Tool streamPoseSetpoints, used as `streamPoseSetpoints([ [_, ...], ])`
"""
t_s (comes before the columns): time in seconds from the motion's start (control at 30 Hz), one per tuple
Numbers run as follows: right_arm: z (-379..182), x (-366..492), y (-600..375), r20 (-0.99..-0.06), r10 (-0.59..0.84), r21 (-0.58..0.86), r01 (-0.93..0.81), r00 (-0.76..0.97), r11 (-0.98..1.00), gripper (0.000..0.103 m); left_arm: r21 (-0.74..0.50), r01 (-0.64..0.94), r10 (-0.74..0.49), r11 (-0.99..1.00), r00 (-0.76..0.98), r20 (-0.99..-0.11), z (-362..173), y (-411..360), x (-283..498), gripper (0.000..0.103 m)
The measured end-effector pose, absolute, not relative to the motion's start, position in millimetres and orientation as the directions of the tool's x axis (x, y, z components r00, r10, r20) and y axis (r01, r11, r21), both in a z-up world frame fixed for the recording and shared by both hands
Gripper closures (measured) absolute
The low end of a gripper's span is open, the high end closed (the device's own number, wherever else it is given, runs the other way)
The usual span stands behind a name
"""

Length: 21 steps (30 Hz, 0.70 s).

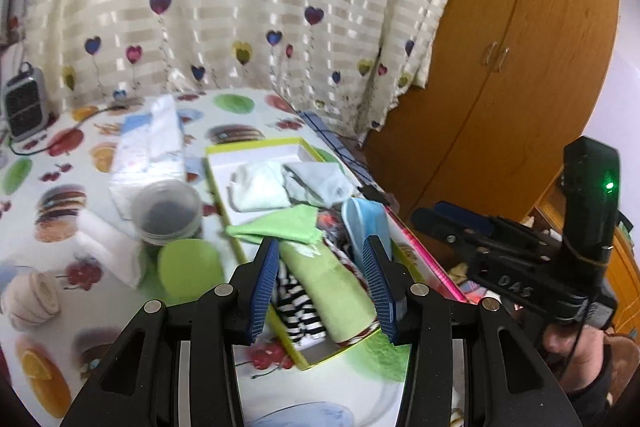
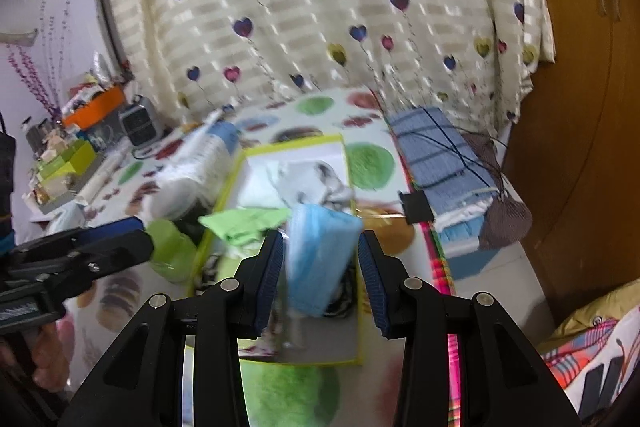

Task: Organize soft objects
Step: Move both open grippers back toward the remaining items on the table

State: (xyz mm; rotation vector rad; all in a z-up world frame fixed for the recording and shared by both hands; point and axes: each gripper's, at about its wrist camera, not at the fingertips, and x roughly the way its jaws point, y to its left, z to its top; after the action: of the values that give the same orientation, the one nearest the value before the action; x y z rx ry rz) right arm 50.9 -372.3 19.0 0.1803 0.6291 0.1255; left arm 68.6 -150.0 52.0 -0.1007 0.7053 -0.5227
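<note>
Home bedroom, heart-print curtain (image 1: 240, 7), wooden wardrobe (image 1: 520, 67), fruit-patterned tablecloth (image 1: 60, 187) (small heater (image 1: 25, 101) nearby)

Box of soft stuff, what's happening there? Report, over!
Left tongs open, empty above the box. Right tongs open, empty above the blue face mask. Green cloth is inside. Nothing blocking.

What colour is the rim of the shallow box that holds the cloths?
Yellow-green; the shallow cardboard box's rim shows best in the left wrist view.
</note>
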Motion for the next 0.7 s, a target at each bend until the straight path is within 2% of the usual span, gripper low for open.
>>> streamPoseSetpoints([
  [0.17, 31.9, 43.9, -352.9, -0.531, 0.219, 0.213, -0.122, 0.818, 0.969, 0.062, -0.221, 0.392, -0.446, 0.893, 0.705, -0.551, 54.5, -130.0, 58.7, 0.06],
  [0.37, 38.3, 36.4, -327.2, -0.494, 0.28, 0.205, -0.202, 0.823, 0.958, 0.062, -0.205, 0.365, -0.415, 0.908, 0.725, -0.55, 50.4, -107.4, 52.3, 0.06],
  [0.7, 42.1, 31.4, -297.3, -0.497, 0.326, 0.174, -0.275, 0.804, 0.946, 0.062, -0.226, 0.324, -0.395, 0.919, 0.732, -0.555, 39.0, -75.6, 45.3, 0.06],
])
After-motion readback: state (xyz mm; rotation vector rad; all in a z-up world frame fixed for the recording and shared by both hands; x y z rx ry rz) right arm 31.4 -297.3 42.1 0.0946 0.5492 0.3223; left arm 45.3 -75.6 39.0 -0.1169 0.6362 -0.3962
